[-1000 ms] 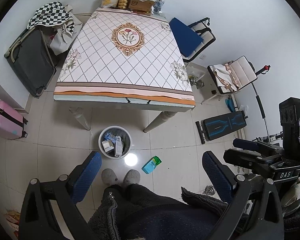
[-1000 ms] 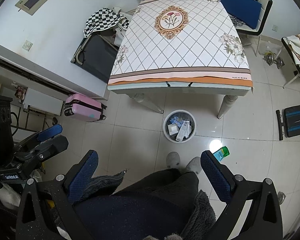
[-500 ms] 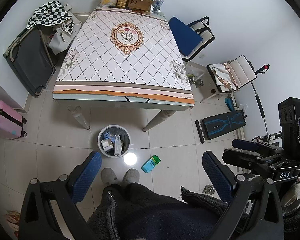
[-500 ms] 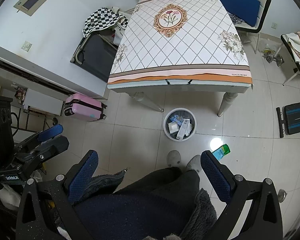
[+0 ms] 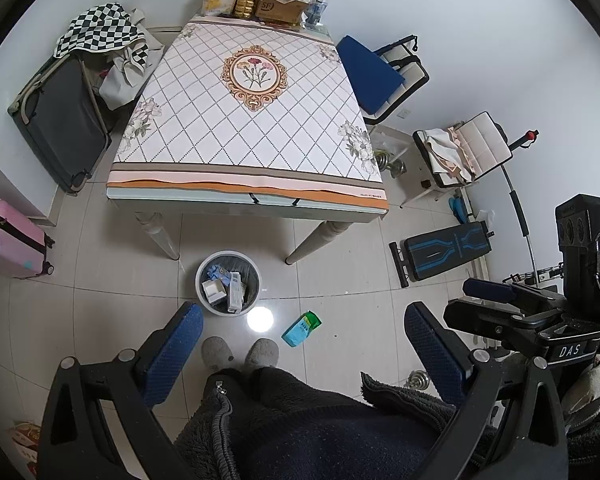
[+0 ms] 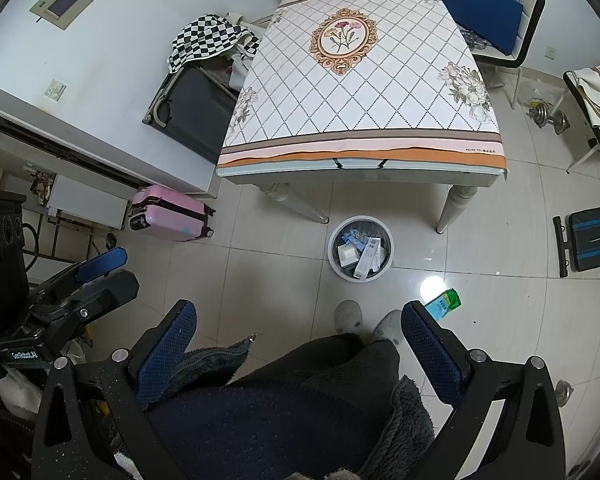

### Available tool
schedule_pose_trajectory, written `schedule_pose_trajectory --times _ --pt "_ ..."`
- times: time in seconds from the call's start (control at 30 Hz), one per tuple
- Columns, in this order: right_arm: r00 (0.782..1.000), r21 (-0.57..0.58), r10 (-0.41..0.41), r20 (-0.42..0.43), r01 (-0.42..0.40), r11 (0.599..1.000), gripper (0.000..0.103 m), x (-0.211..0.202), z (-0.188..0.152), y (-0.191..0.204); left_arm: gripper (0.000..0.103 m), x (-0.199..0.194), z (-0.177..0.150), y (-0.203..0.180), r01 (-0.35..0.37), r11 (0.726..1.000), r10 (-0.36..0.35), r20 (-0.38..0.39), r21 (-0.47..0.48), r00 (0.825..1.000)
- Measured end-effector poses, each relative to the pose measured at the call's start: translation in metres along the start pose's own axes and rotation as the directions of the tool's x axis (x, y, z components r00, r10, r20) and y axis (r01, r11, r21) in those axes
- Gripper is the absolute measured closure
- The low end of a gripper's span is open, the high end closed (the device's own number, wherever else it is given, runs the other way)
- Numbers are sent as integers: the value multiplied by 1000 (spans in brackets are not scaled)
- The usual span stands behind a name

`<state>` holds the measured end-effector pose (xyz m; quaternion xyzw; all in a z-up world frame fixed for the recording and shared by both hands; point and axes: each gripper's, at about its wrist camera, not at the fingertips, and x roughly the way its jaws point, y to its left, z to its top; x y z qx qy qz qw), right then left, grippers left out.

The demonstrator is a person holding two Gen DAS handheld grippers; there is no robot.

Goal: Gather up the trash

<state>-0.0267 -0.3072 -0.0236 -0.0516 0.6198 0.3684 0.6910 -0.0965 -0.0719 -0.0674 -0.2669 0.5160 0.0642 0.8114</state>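
Note:
A white waste bin stands on the tiled floor in front of the table, holding several boxes and wrappers. A green and blue packet lies on the floor to the bin's right, near the person's grey slippers. My left gripper is high above the floor, open, nothing between its blue pads. My right gripper is likewise high up and open with nothing in it. Each gripper shows at the side of the other's view.
A table with a patterned cloth carries bags and a box at its far edge. A dark suitcase and pink suitcase are left; chairs, a bench and dumbbells are right.
Both views have drifted slightly; the table, bin and packet sit a little lower and closer in frame. Both grippers stay open with nothing held.

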Motion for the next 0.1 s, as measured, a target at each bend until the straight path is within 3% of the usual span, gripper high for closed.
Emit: schedule_pose_trajectory --times 0.1 --pt "1000 -4 3 -1 -3 1000 0 0 0 0 0 -1 2 -1 -1 1000 1 1 -1 1000"
